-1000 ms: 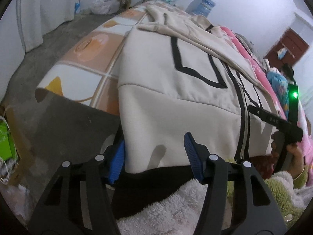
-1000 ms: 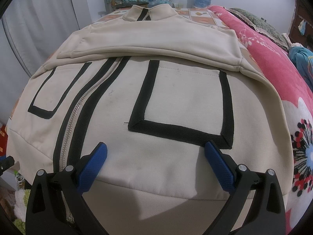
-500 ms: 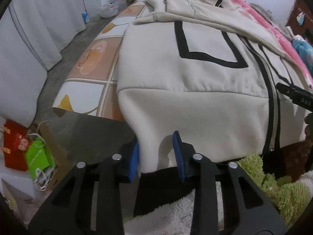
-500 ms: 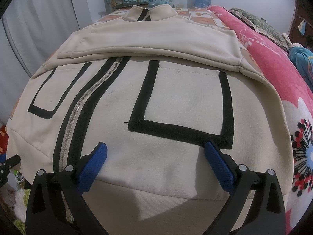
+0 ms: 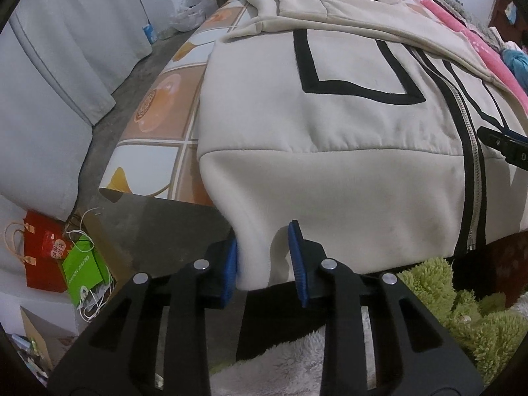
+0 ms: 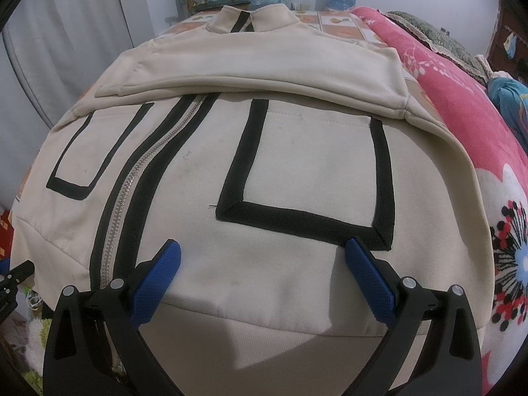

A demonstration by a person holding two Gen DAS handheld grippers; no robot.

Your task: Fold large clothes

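Observation:
A cream zip-up jacket with black trim lies face up on the bed, sleeves folded across its chest, its hem hanging over the near edge. My left gripper is shut on the hem's lower left corner, a puckered fold of cloth pinched between the blue pads. In the right wrist view my right gripper hovers open over the jacket, just below the black-outlined pocket, with nothing between its fingers. Its tip also shows at the right edge of the left wrist view, as the right gripper beside the zip.
The bed has an orange tile-patterned sheet on the left and a pink flowered blanket on the right. A green shaggy rug lies below the hem. Red and green paper bags stand on the floor by white curtains.
The left gripper's jaws narrowed from wide apart to pinching the hem corner, and its view swung toward the jacket. The right gripper and the jacket under it stayed still.

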